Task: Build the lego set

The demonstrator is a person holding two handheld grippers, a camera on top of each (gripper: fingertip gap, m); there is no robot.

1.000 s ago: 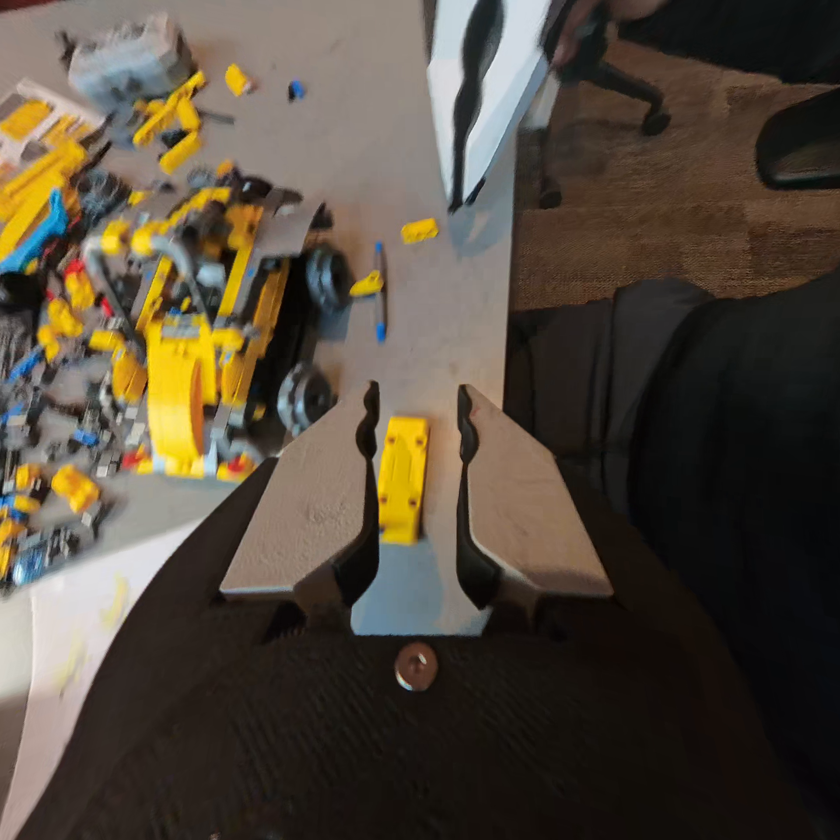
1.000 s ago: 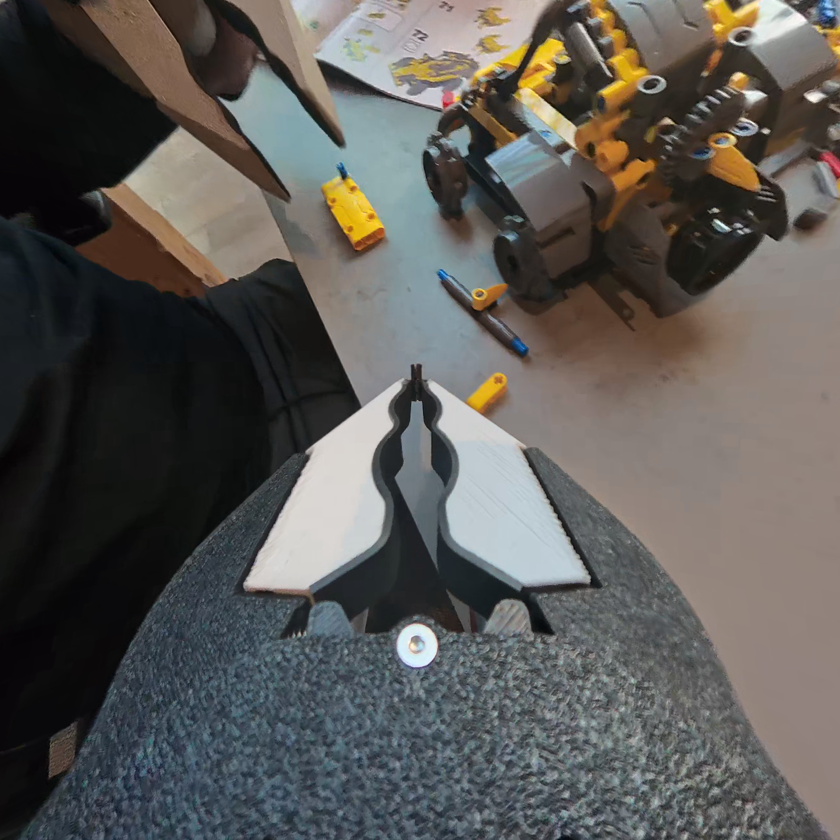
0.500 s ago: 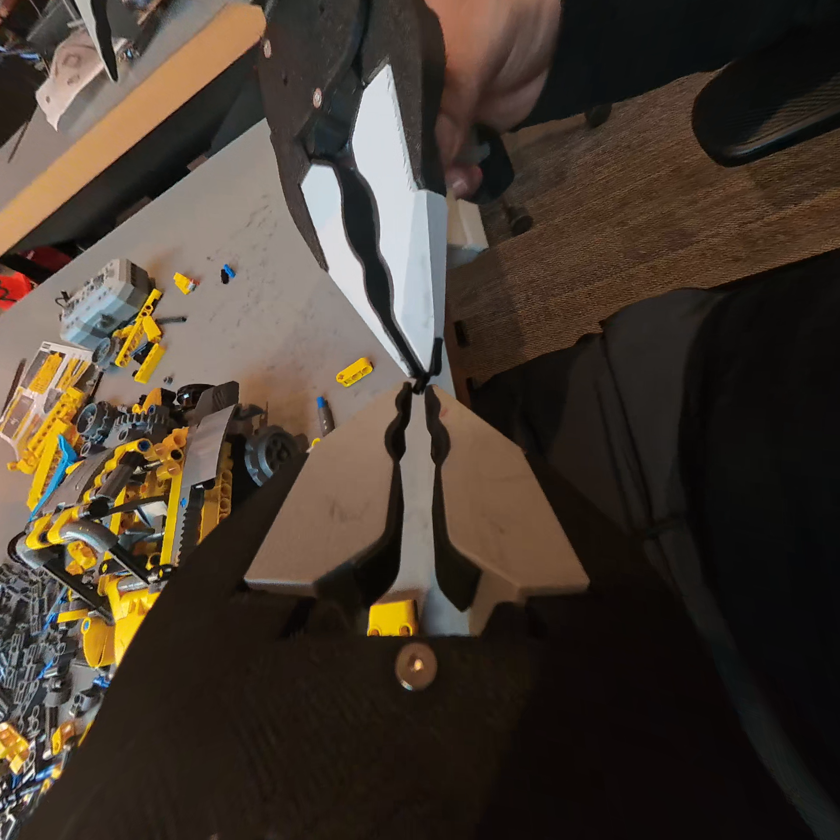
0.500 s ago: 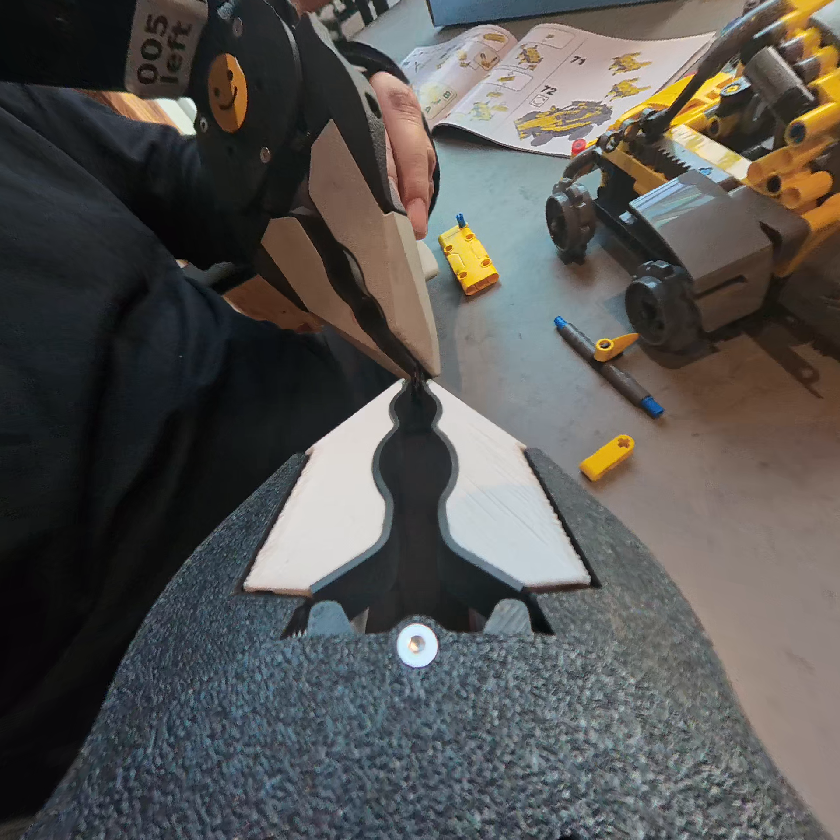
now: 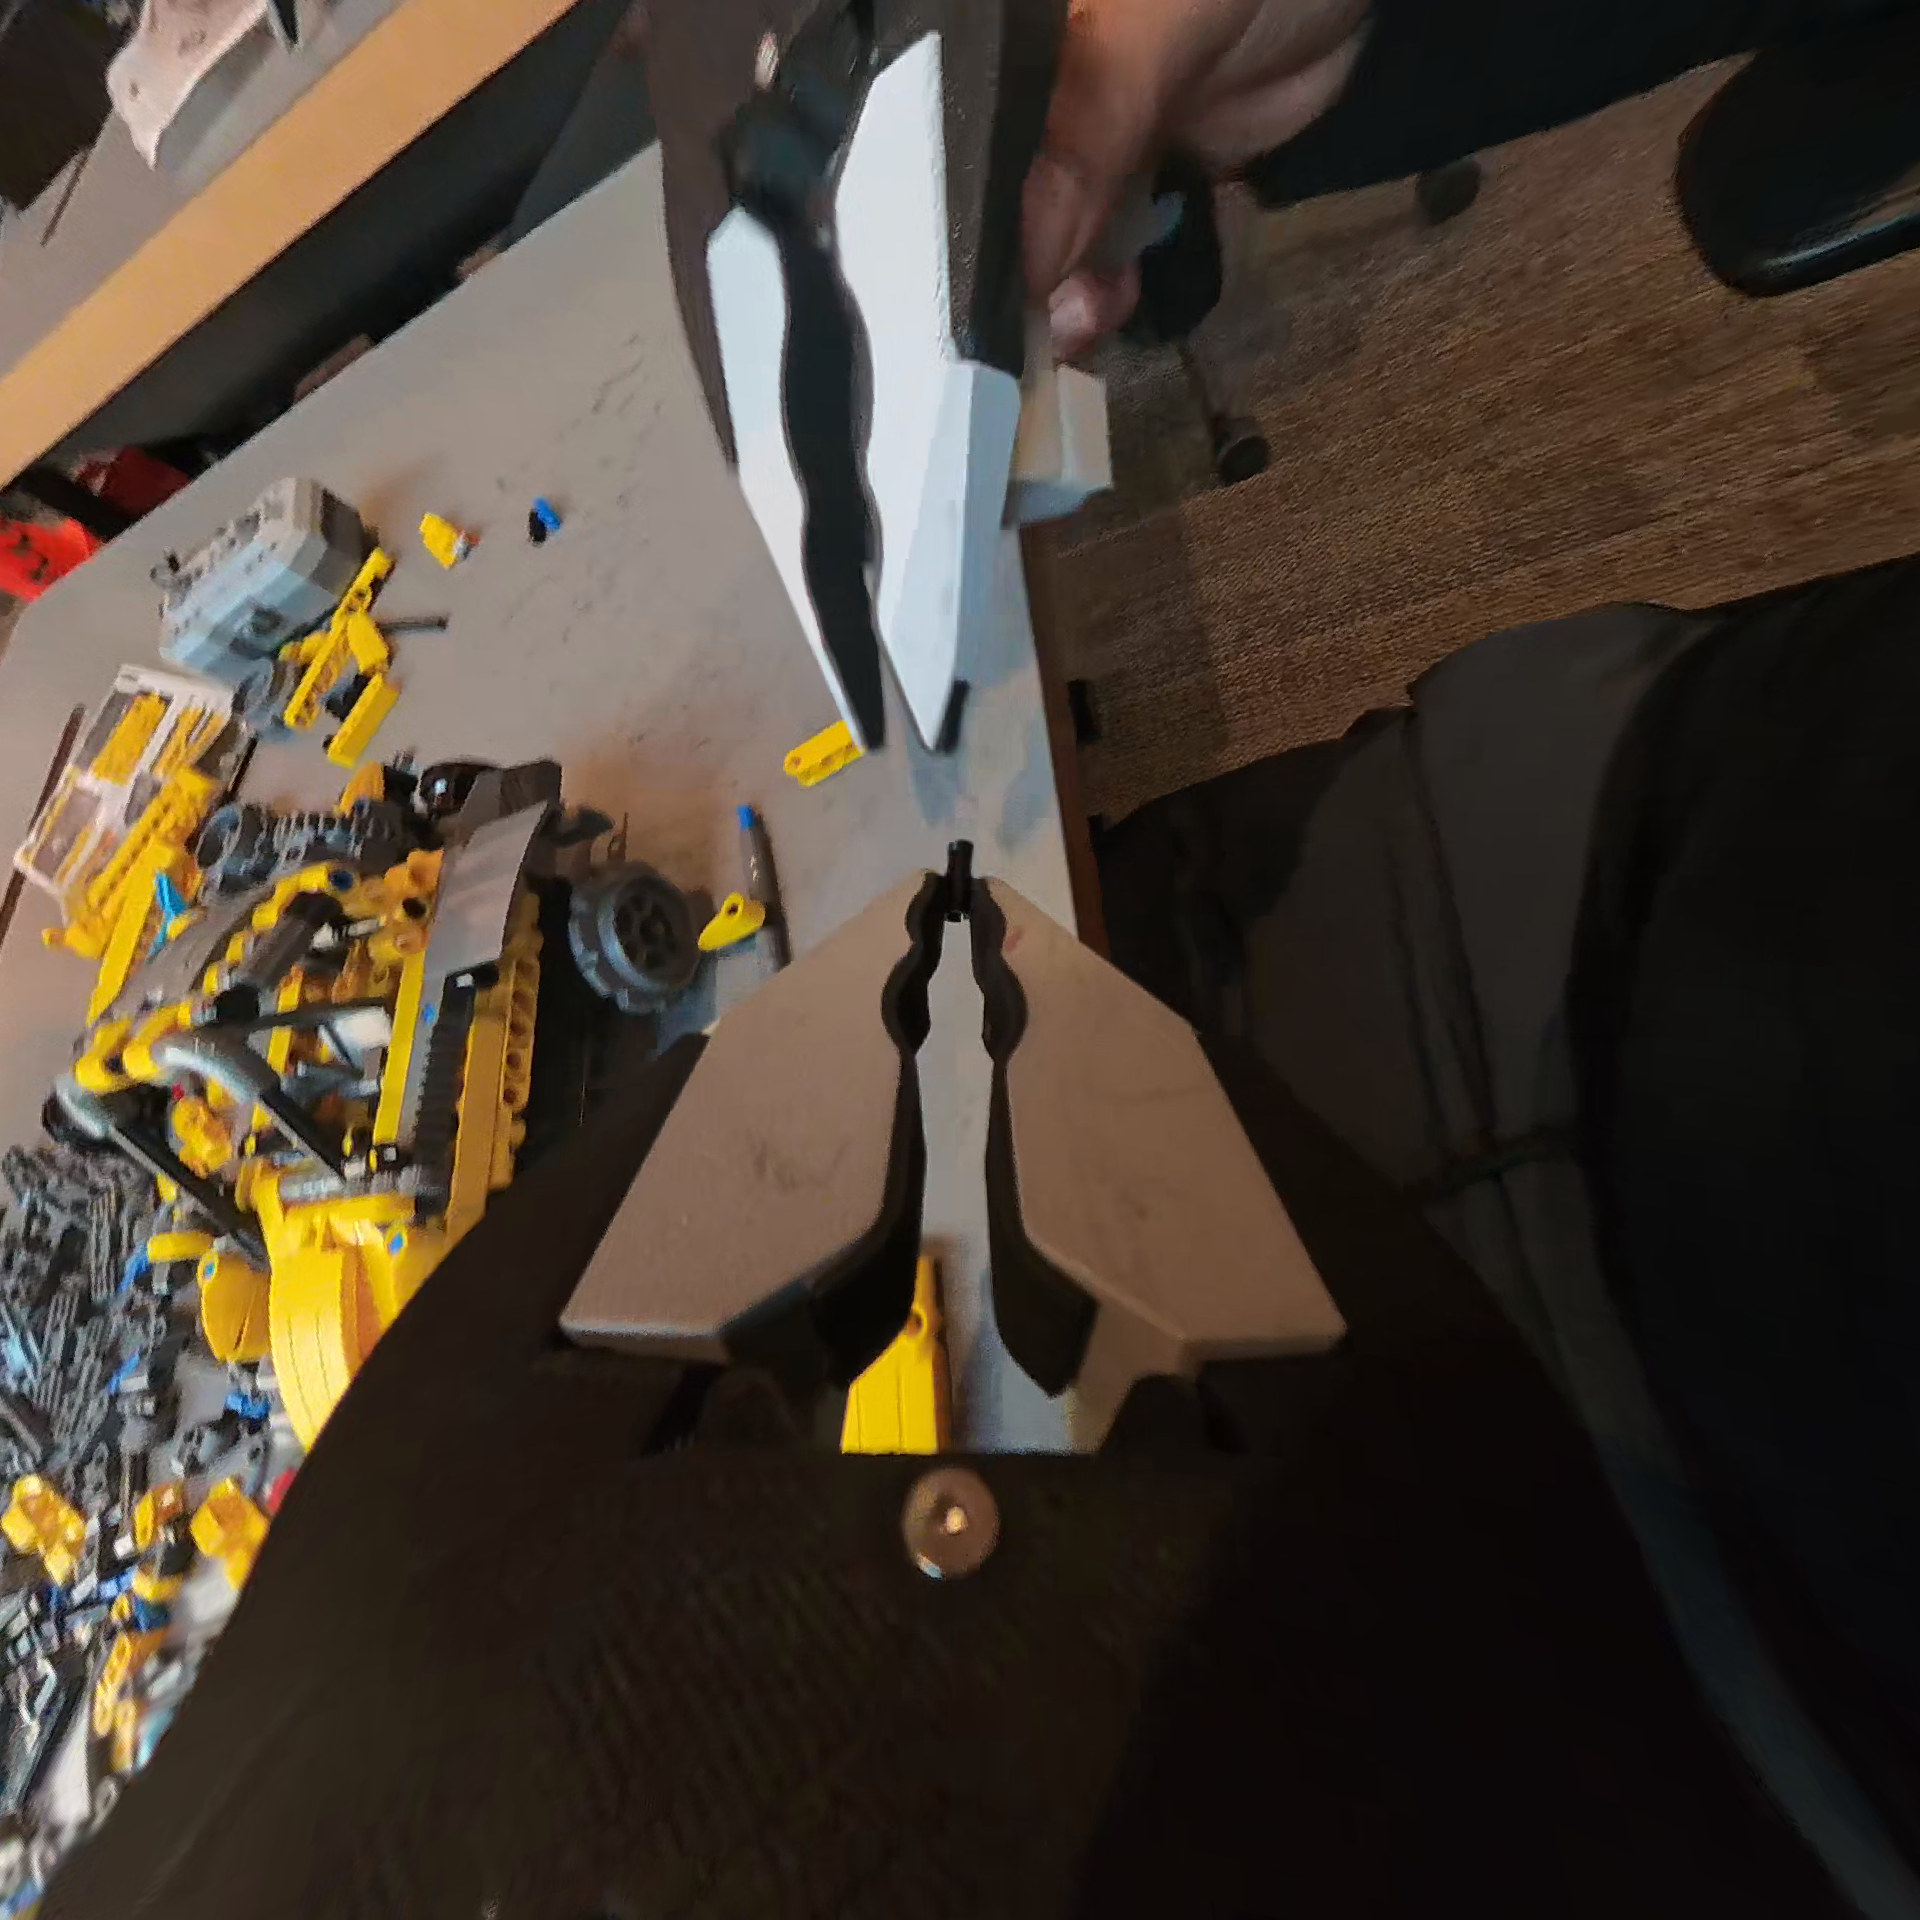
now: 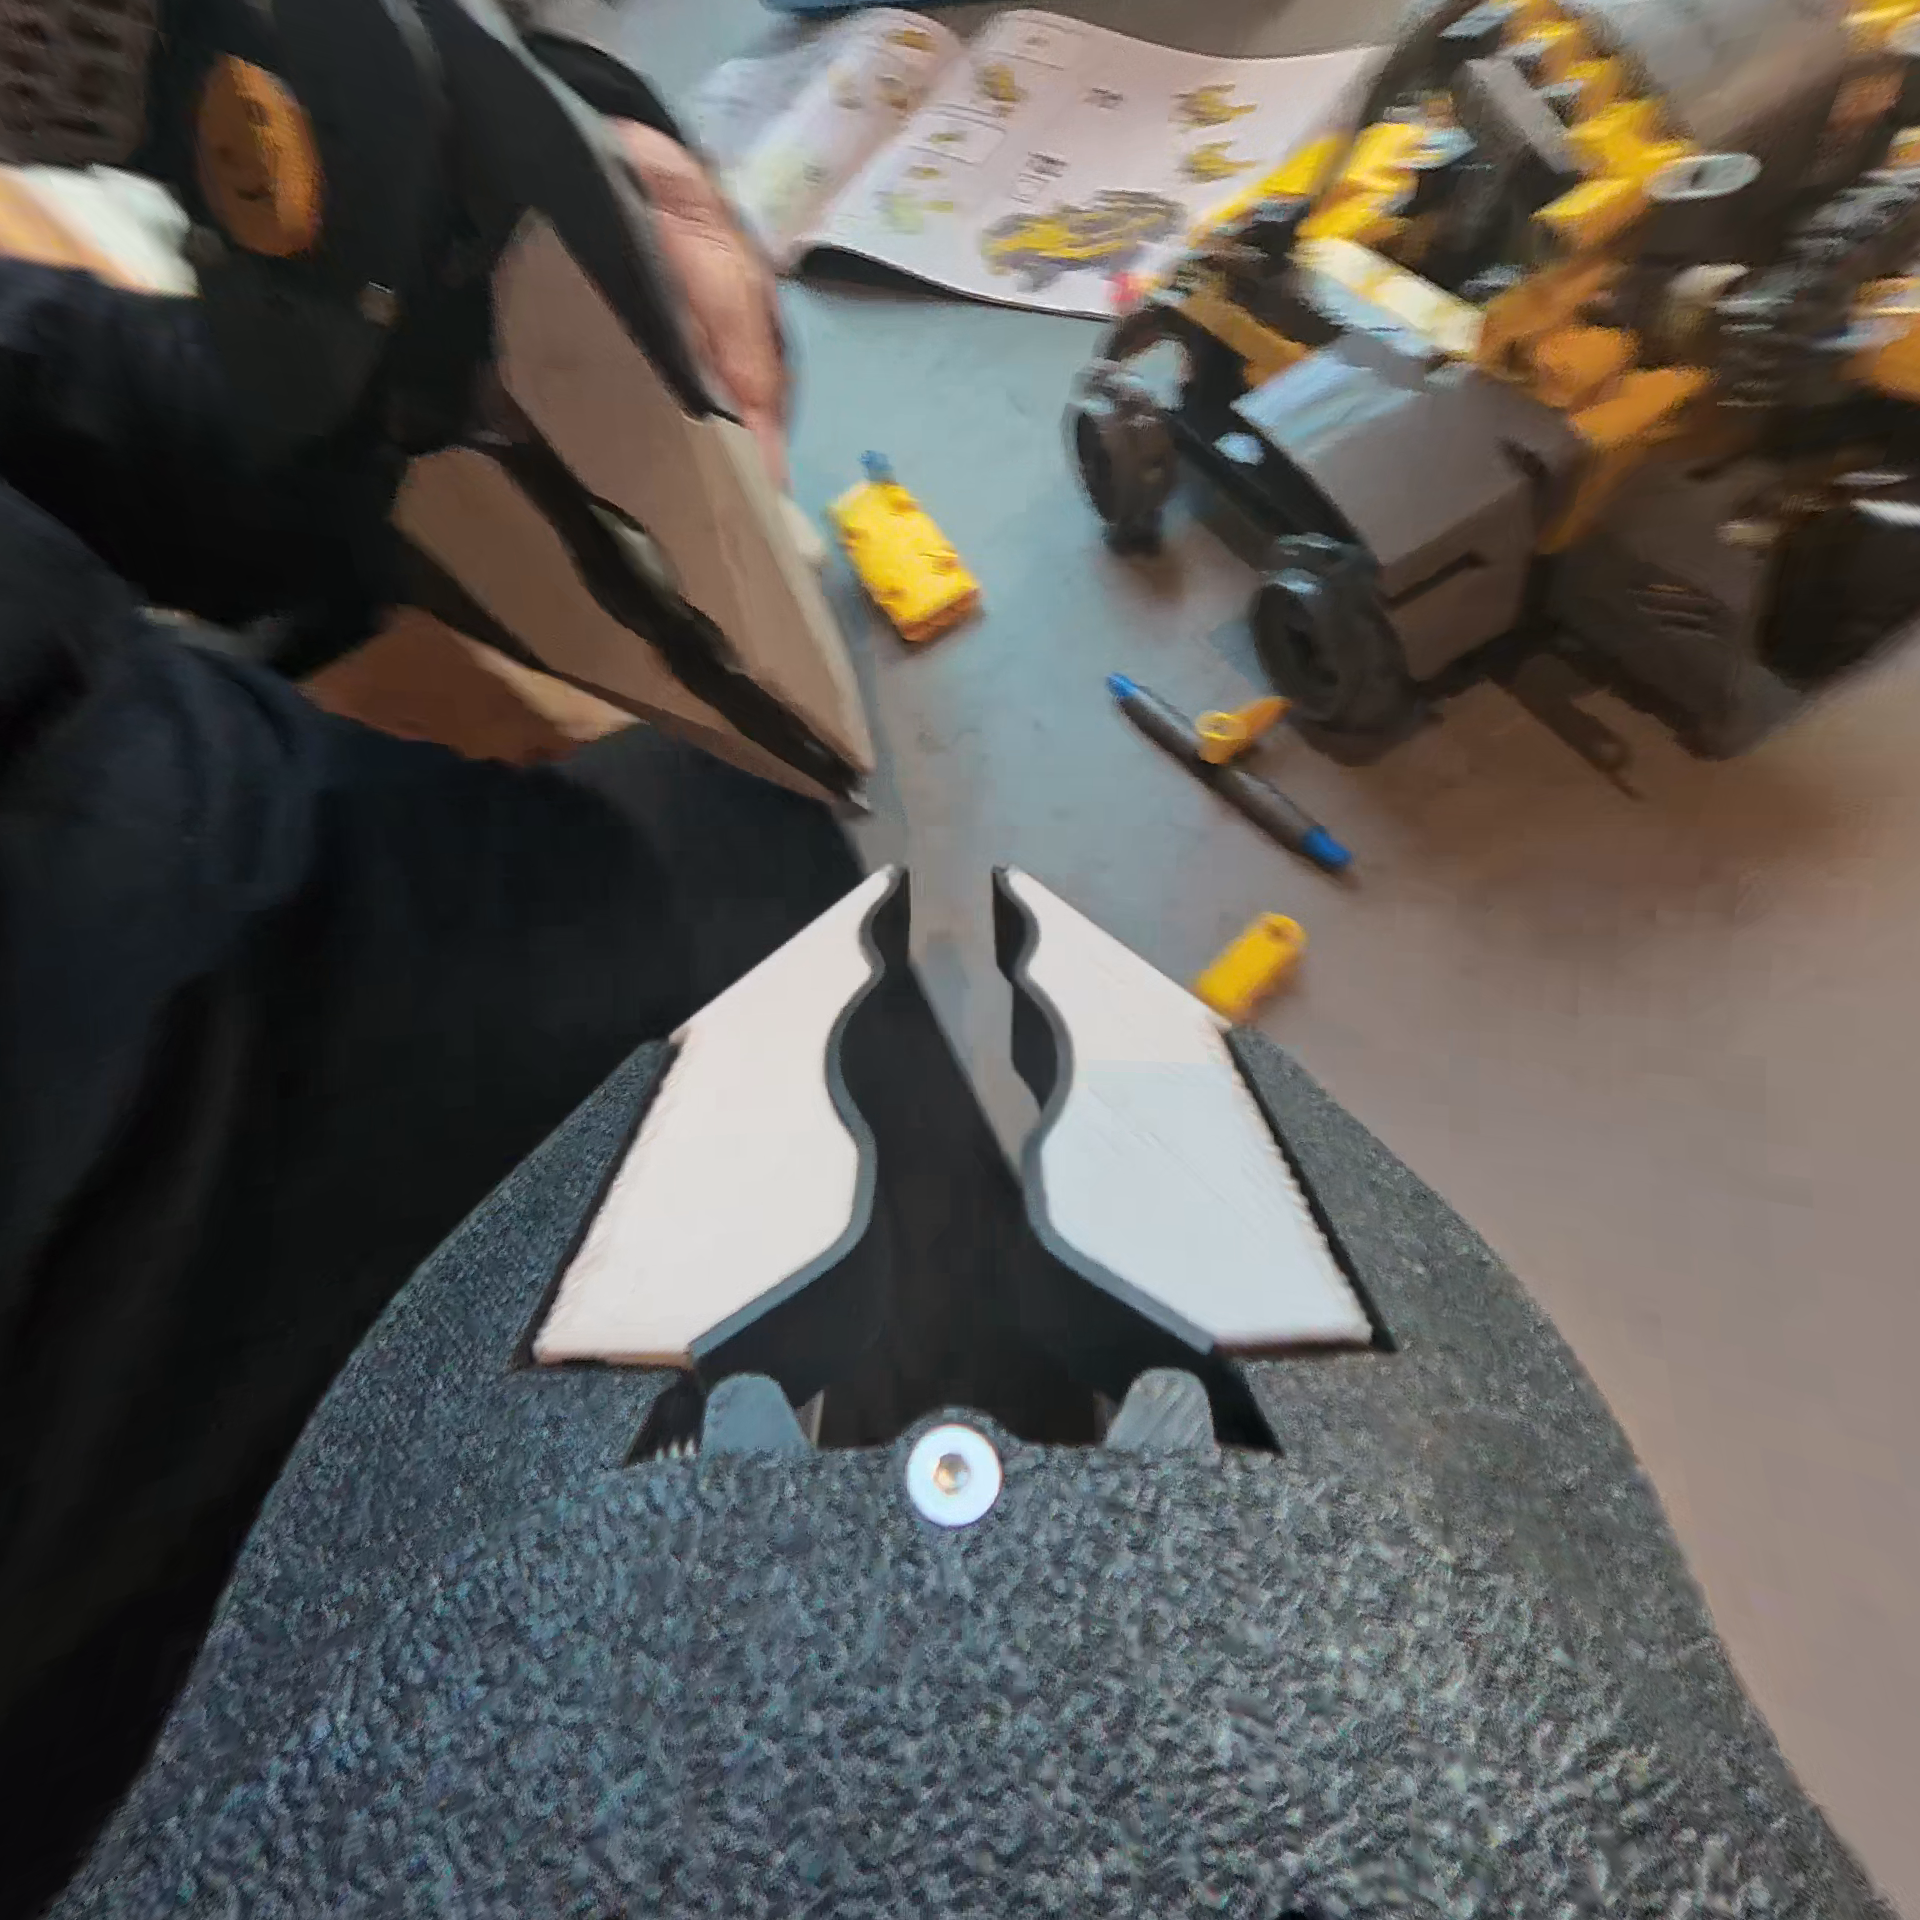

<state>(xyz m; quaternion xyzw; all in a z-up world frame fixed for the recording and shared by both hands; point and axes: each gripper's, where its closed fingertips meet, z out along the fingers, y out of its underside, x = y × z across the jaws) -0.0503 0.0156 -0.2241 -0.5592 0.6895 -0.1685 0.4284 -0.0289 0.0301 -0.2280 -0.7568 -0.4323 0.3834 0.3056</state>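
My left gripper (image 5: 958, 902) is shut on a small black pin (image 5: 958, 864) that sticks out past its tips, above the table's edge. A yellow block (image 5: 902, 1382) lies on the table under its jaws. My right gripper (image 6: 948, 883) is open a little and empty. It shows in the left wrist view (image 5: 906, 736) just beyond the pin, apart from it. The left gripper shows in the right wrist view (image 6: 857, 781), blurred, close ahead of the right one's tips. The yellow block (image 6: 906, 561) lies behind it.
A yellow and grey brick vehicle (image 5: 343, 1018) (image 6: 1455, 416) stands on the grey table (image 5: 623, 436). Near it lie a grey axle with blue ends (image 6: 1226, 769), a small yellow piece (image 6: 1252, 966), an open booklet (image 6: 987, 177), a grey block (image 5: 260, 582) and a heap of loose parts (image 5: 83, 1351). The tips of both grippers are at nearly the same place. About 10 cm separates my left fingertips from the yellow block (image 5: 902, 1382). The right camera catches it too, in the right wrist view (image 6: 882, 567).
The left gripper rose off the yellow block and shut on the black pin held by the right. The right gripper has now opened and drawn back, leaving the pin in the left.
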